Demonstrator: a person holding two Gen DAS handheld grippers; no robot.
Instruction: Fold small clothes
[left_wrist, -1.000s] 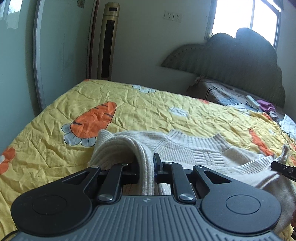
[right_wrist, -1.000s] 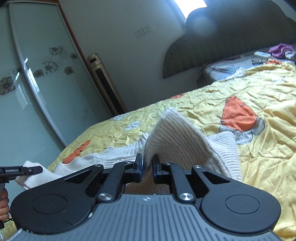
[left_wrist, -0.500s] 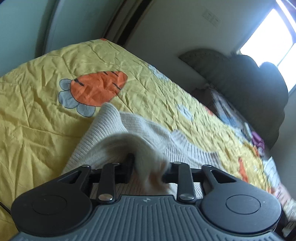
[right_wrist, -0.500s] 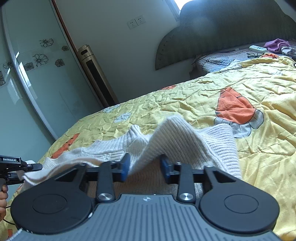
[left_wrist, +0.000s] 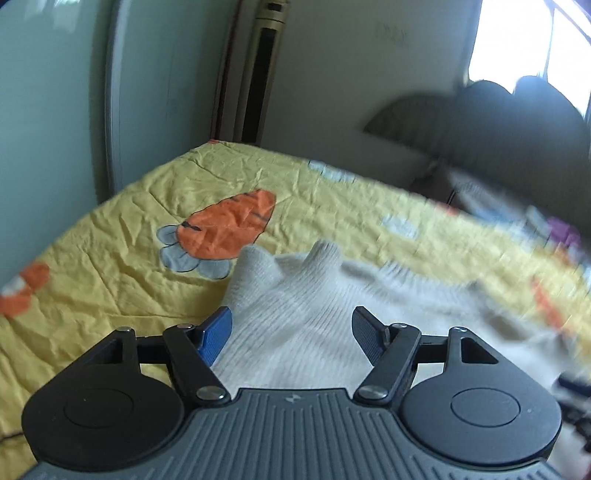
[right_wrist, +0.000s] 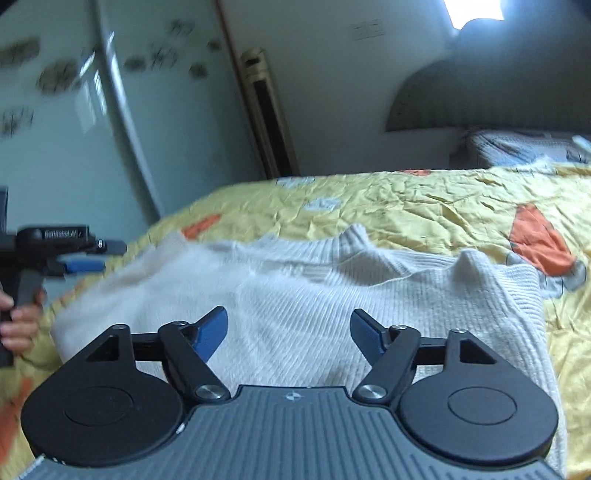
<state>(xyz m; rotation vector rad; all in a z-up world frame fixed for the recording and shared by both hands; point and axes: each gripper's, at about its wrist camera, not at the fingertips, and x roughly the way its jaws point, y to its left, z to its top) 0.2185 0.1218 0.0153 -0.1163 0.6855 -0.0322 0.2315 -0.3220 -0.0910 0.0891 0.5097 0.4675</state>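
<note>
Yellow bed (right_wrist: 424, 199) fills mid-frame; cream sweater (right_wrist: 295, 295) lies spread on it, centre; left hand-held gripper (left_wrist: 291, 334) and right hand-held gripper (right_wrist: 290, 332) have just been opening, jaws wide, sweater beneath, ungripped.

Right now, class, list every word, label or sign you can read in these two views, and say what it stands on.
White lettering on the left hand-held gripper, seen in the right wrist view: too blurred to read.
Small emblem on each gripper body: a mark, no letters.
Wall sockets: no readable text.
Sweater and quilt: no writing.
</note>
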